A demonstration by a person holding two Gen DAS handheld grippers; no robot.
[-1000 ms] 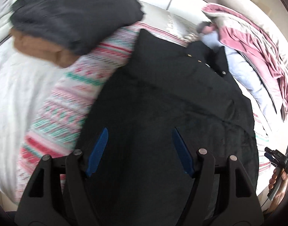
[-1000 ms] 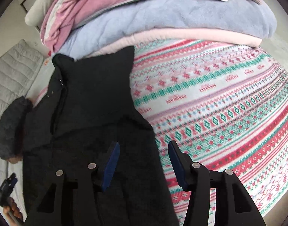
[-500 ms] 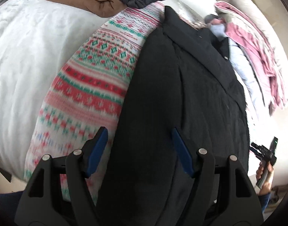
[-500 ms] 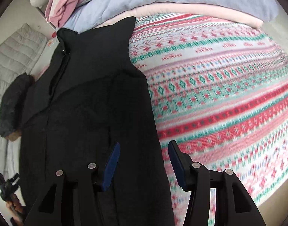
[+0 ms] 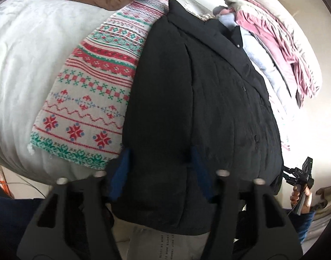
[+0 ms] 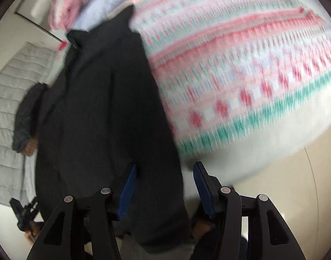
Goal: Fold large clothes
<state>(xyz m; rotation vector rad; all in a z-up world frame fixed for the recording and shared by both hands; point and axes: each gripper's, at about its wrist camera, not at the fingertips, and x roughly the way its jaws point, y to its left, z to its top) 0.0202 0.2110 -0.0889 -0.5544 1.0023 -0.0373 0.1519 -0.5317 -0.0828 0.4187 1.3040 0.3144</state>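
Left wrist view: the black coat (image 5: 200, 99) lies lengthwise on the patterned blanket (image 5: 94, 99) over the bed, hem at the near edge. Left claw (image 5: 159, 169) is closing around the hem, pads not yet pressing. Right claw (image 6: 163, 188) stands half-wide astride the hem's right corner. Step: gripping the hem; next, lift it toward the collar. The right view is blurred, contact uncertain.
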